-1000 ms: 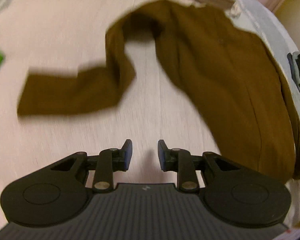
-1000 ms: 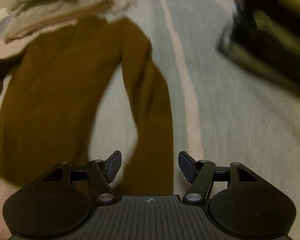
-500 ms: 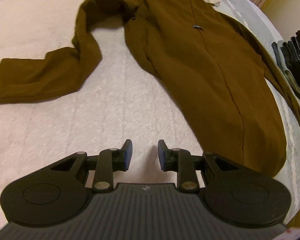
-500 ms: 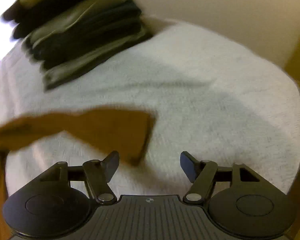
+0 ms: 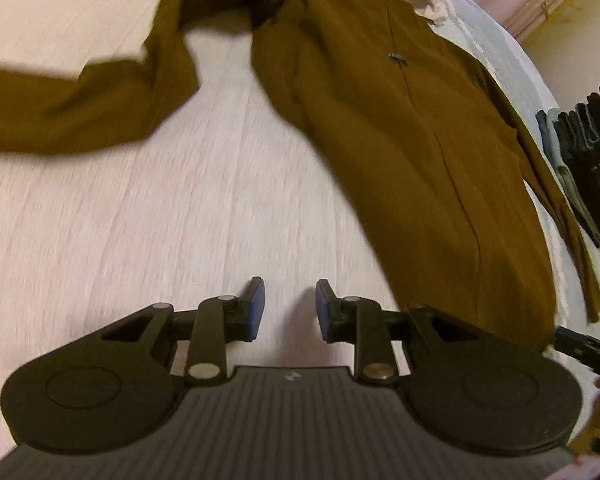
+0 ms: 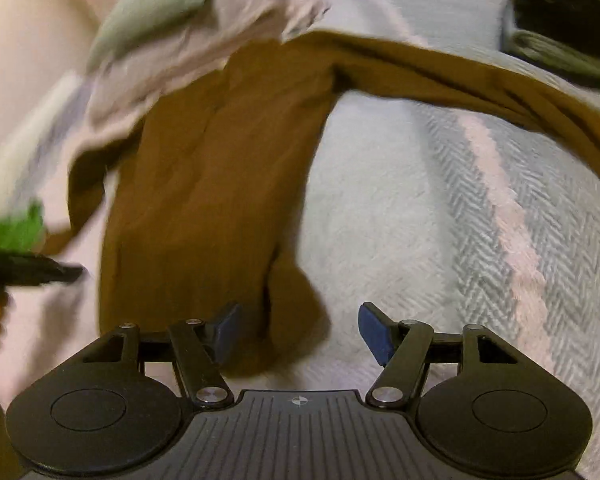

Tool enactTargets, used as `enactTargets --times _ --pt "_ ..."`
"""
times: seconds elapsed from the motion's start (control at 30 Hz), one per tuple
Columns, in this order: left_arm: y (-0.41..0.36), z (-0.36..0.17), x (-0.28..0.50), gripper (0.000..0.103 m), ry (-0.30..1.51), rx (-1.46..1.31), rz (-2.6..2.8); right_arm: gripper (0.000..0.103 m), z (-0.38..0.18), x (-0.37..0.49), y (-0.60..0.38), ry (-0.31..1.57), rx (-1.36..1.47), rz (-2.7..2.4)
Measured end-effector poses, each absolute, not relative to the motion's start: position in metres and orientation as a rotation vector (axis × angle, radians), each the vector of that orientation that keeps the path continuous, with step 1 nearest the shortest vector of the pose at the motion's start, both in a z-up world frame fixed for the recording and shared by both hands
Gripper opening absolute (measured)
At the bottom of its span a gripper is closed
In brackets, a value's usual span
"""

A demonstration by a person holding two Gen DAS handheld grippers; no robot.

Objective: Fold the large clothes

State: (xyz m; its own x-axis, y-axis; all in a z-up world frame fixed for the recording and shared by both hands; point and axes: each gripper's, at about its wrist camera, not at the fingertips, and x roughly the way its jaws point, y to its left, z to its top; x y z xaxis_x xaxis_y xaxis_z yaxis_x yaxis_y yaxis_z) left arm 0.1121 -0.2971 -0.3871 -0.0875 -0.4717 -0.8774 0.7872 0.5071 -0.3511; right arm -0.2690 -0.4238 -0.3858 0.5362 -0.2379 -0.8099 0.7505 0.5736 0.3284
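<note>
Brown garment spread flat on the bed, folding not yet begun.

The bed [image 5: 180, 208] carries the brown garment [image 5: 412, 128], laid out lengthwise with one sleeve [image 5: 80, 104] stretched to the left and the other [image 6: 480, 80] trailing right; no fold shows, so every fold is still to come. Folded piles sit at the far edge [image 6: 204, 40] and to the right [image 5: 588, 148]. The left gripper [image 5: 290, 308] hovers over bare bed beside the hem, fingers narrow and empty. The right gripper [image 6: 298, 330] has its fingers wide, with the hem corner between them, unpinched. Half a second ago the right view faced the dark pile; now it faces the hem.
</note>
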Motion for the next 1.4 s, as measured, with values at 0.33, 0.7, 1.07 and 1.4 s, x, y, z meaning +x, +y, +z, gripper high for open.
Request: enactTargets --times 0.33,0.7,1.07,1.4 --pt "-0.298 -0.375 0.083 0.022 1.233 0.350 -1.124 0.000 -0.369 -0.281 -0.464 0.222 1.191 -0.674" --pt "-0.356 -0.392 0.059 0.024 1.242 0.254 -1.174 0.031 -0.414 -0.312 -0.530 0.441 1.323 -1.033" --pt "-0.362 -0.431 0.038 0.029 1.504 -0.073 -1.198 0.041 -0.396 -0.336 -0.451 0.584 1.116 -0.987" --pt "-0.293 -0.328 0.039 0.005 1.121 0.092 -1.314 0.041 -0.378 -0.323 -0.433 0.717 0.868 -0.960"
